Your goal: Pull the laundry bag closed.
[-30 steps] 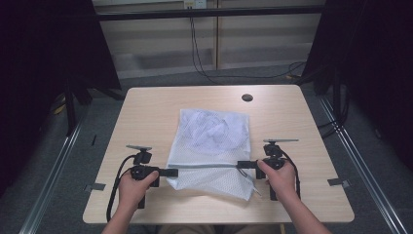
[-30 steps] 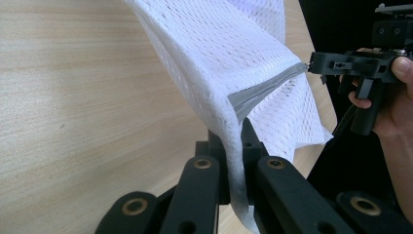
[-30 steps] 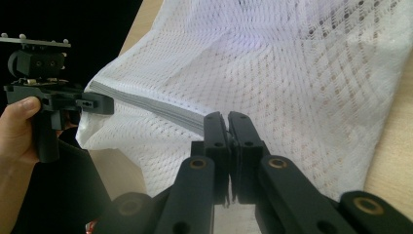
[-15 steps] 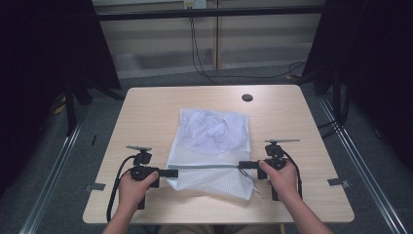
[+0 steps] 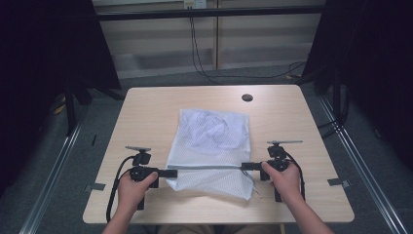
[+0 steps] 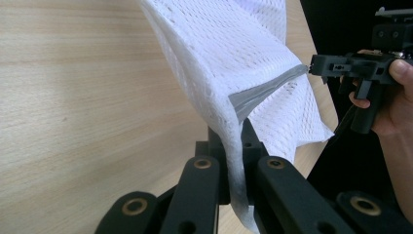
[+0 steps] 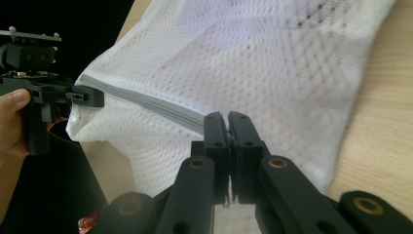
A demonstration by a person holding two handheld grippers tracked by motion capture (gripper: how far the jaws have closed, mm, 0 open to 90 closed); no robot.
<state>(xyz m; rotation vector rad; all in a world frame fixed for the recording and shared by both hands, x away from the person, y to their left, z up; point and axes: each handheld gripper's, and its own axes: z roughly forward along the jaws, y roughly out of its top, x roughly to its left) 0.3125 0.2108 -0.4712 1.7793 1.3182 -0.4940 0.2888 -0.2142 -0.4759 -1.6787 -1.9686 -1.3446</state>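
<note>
— What have you got in your hands right now?

— A white mesh fabric bag [image 5: 212,148] with a grey zipper band [image 5: 209,166] running across it near my end. It lies on the pale wooden table [image 5: 146,112], roughly in the middle, with its near part lifted between my two grippers.

— How is your left gripper [image 5: 171,172] set?

— Its black jaws are closed tight on the left end of that grey band. In the left gripper view the mesh is bunched between the jaws [image 6: 234,165] and hangs down through them, and the band bends away from there toward my other hand.

— And the right gripper [image 5: 245,166]?

— The same, clamped on the right end of the band. In the right gripper view its jaws [image 7: 227,141] meet with almost no gap, and the grey strip comes into them from the left.

— Is the band slack?

— No, from above it looks like a straight line from one gripper to the other. Beyond it, the far part of the bag lies flat on the table; the near edge hangs just below the band.

— Anything else on the table?

— A small dark round spot [image 5: 247,97] near the far edge, well apart from the bag. I cannot tell what it is.
</note>
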